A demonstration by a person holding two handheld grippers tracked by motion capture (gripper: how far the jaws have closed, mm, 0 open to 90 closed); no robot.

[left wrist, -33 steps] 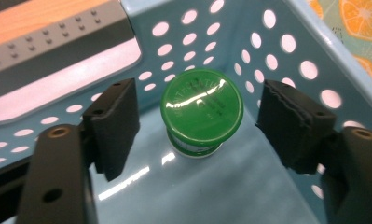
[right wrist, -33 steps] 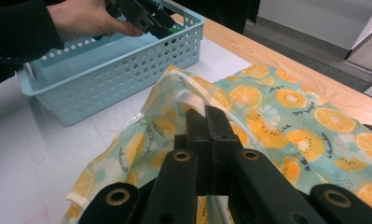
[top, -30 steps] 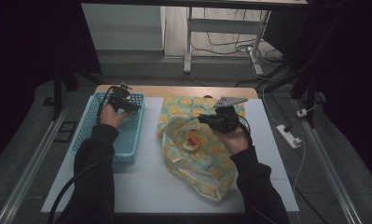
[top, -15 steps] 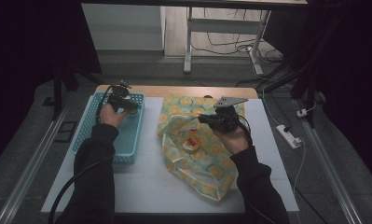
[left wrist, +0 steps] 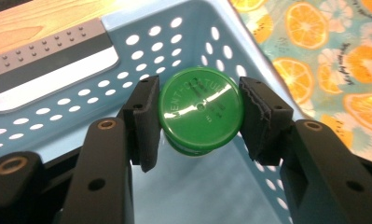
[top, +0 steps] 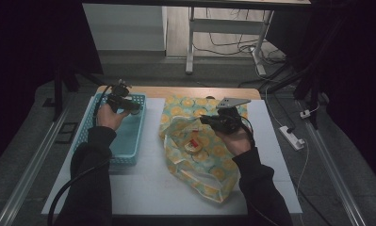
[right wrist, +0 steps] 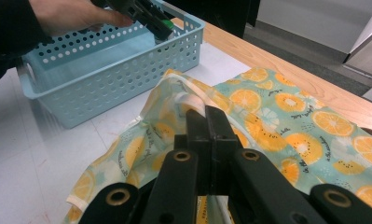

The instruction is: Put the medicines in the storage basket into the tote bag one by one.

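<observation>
Gripping a green-capped bottle (left wrist: 201, 115) between its pads, the left gripper (top: 124, 102) has just closed its jaws and holds it inside the blue basket (top: 129, 141), at ten o'clock on the table. The right gripper (right wrist: 207, 128), at three o'clock, seems clamped on the orange-print bag's (top: 200, 155) edge.
</observation>
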